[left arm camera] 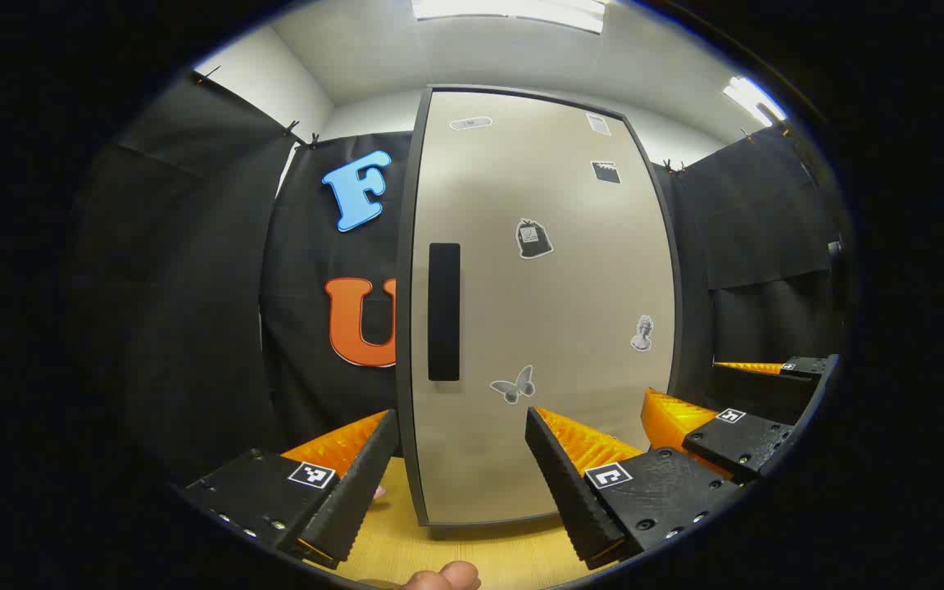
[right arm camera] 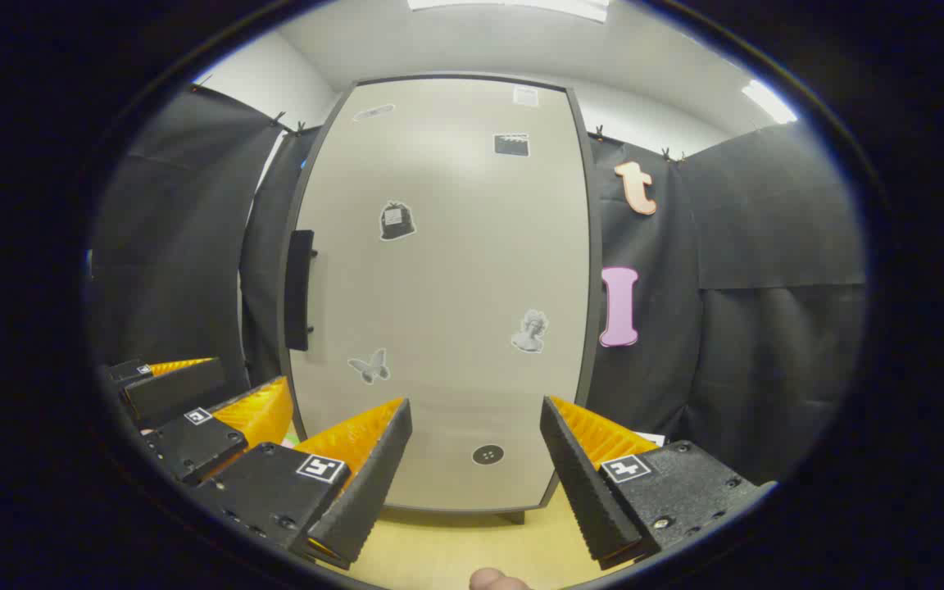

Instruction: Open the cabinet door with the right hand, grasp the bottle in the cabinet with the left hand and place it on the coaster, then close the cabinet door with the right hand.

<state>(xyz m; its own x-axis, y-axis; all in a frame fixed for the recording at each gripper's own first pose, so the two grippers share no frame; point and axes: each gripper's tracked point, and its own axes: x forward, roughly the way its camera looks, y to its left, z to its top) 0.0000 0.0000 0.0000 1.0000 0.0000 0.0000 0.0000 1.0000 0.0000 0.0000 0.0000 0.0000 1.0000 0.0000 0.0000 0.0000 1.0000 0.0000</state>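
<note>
A tall beige cabinet (left arm camera: 554, 328) stands on the wooden table with its door shut, so whatever is inside is hidden. Its black vertical handle (left arm camera: 444, 311) runs along the door's left edge. My left gripper (left arm camera: 460, 416) is open and empty, a short way in front of the door's lower part, just right of the handle. In the right gripper view the same door (right arm camera: 439, 287) faces me, with the handle (right arm camera: 300, 288) at its left side. My right gripper (right arm camera: 476, 407) is open and empty before the door's bottom middle. The two grippers are side by side.
The right gripper (left arm camera: 726, 419) shows at the lower right of the left gripper view, the left gripper (right arm camera: 193, 414) at the lower left of the right gripper view. Light wood tabletop (left arm camera: 472, 545) lies under both. Black cloth walls close in on both sides of the cabinet.
</note>
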